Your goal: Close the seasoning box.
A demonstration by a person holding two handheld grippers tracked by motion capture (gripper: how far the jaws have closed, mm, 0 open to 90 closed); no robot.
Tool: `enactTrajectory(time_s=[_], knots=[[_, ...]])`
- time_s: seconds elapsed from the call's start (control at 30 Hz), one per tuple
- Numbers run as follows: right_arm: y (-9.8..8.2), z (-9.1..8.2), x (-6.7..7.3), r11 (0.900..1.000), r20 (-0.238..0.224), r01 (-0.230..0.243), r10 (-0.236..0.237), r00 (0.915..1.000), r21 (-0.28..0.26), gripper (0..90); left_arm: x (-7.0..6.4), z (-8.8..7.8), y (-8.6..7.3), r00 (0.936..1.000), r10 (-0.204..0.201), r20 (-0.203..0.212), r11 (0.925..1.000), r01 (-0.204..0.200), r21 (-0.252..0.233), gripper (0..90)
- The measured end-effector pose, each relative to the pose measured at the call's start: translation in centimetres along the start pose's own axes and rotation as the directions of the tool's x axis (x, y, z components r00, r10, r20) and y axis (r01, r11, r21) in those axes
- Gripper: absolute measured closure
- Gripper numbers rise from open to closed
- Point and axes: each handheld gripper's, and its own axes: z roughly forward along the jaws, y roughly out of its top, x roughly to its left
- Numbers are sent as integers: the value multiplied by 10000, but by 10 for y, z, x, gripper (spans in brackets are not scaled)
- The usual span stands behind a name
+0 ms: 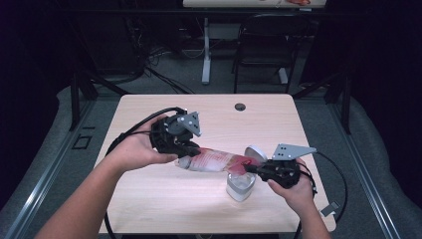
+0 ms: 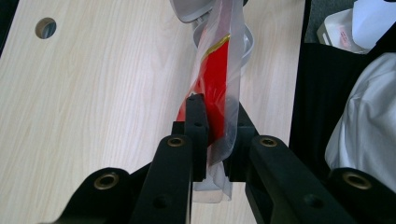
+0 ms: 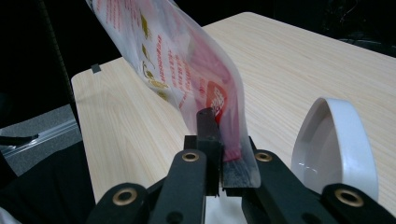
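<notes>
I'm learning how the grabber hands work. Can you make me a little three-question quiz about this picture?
1. True or false: the left gripper and the right gripper each pinch one end of the same plastic bag.
2. What stands on the table under the bag's right-hand end? A) a white container with its lid open B) a blue cup C) a book
3. What colour shows through the clear bag in the left gripper view?

Key
1. True: both pairs of jaws are shut on the bag, which is held up off the table.
2. A, the white container.
3. Red.
</notes>
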Motion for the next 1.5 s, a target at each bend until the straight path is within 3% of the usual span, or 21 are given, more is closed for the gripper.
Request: enactTrajectory(time_s=[1.5], knots=[[-1, 1, -1, 9999, 90, 29, -30, 10000, 150, 886, -1, 0, 7, 9999, 132, 44, 9999, -132, -57, 834]])
